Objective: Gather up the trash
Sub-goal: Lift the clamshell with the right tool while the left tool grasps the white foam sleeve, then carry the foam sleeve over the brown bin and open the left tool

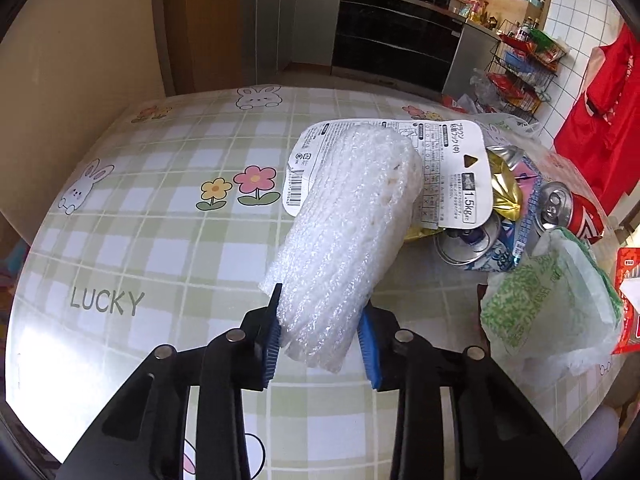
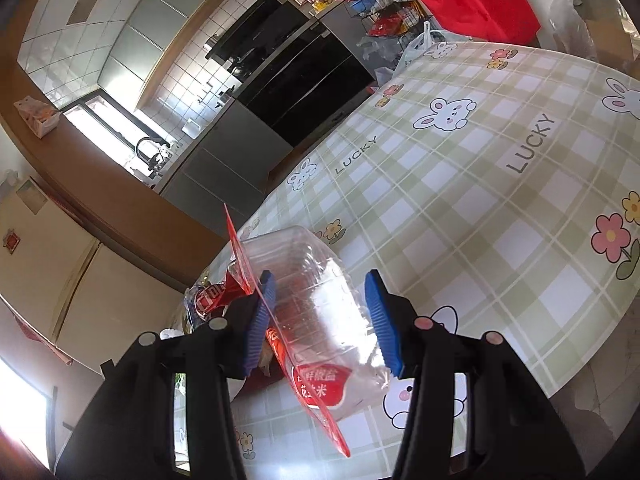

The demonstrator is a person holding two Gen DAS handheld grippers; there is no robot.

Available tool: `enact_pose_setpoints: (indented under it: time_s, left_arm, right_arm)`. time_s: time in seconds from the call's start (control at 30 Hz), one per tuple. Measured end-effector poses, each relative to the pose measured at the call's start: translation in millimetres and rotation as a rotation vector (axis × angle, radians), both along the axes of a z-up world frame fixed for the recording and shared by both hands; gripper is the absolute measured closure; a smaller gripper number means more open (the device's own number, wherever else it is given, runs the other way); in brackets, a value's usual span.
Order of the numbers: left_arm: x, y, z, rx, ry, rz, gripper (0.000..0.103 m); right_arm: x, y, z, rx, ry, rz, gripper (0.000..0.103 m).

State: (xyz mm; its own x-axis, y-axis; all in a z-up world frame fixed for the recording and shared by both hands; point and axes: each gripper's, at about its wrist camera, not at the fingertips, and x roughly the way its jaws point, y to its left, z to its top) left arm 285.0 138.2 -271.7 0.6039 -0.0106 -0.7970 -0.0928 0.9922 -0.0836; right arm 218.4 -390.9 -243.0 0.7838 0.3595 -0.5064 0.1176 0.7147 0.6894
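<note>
In the left wrist view my left gripper [image 1: 322,330] is shut on the near end of a white bubble-wrap roll [image 1: 348,216], both blue pads pressing its sides. The roll's far end leans on a white printed packaging card [image 1: 452,160]. Behind it lies a heap of trash: crushed cans [image 1: 468,242], a red can [image 1: 576,212], gold foil [image 1: 504,184] and a green-and-white plastic bag [image 1: 548,300]. In the right wrist view my right gripper [image 2: 322,318] is shut on a clear plastic bottle [image 2: 316,292] with a red label, tilted above the table.
The round table [image 1: 132,216] wears a green checked cloth with rabbits, flowers and the word LUCKY. A red packet [image 1: 628,300] lies at its right edge. Beyond stand kitchen cabinets, a black oven [image 1: 396,36], a wire rack [image 1: 524,68] and hanging red cloth [image 1: 600,112].
</note>
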Motion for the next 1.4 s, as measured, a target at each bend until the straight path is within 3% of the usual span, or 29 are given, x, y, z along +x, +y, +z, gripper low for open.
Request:
enact_pose_setpoints:
  time_s: [0.23,0.43,0.67,0.83,0.93,1.13,1.2,1.27,1.4]
  left_arm:
    - [-42.0,0.8,45.2,-0.036,-0.075,-0.028,0.071]
    - [-98.8,-21.7,87.3,-0.083,-0.138,-0.084,0.071]
    - [-186.5,-67.5,107.0,-0.224,-0.141,-0.143,0.071]
    - [-243.7,-93.3,106.0,-0.340,-0.146,-0.144,0.071]
    - [-263.3,-109.2,94.9,-0.389,-0.104,-0.161,0.071]
    - [-275.2,-137.0,81.0,-0.369,-0.056,-0.220,0.071]
    - [-273.5,-143.5,77.6,-0.356,-0.046,-0.239,0.071]
    - [-269.4,-145.1,74.0,-0.350,-0.039,-0.245,0.071]
    - [-257.2,-141.9,61.4,-0.355,-0.004,-0.235,0.071]
  right_arm:
    - [-17.1,1.2,18.6,-0.028,-0.035,-0.002,0.055]
    - [-37.8,-3.8,34.3,-0.025,-0.064,-0.012,0.054]
    - [-76.1,-4.6,52.6,-0.024,-0.106,-0.009,0.054]
    - [-106.7,-0.1,68.8,-0.033,-0.137,0.017,0.054]
    - [-125.1,1.5,77.1,-0.036,-0.155,0.030,0.054]
    - [-149.0,-2.7,86.9,-0.054,-0.178,0.037,0.057]
    - [-150.1,-5.1,85.7,-0.052,-0.176,0.037,0.060]
    - [-147.0,-5.1,81.6,-0.052,-0.162,0.043,0.073]
    - [-136.1,2.8,66.6,-0.032,-0.130,0.078,0.075]
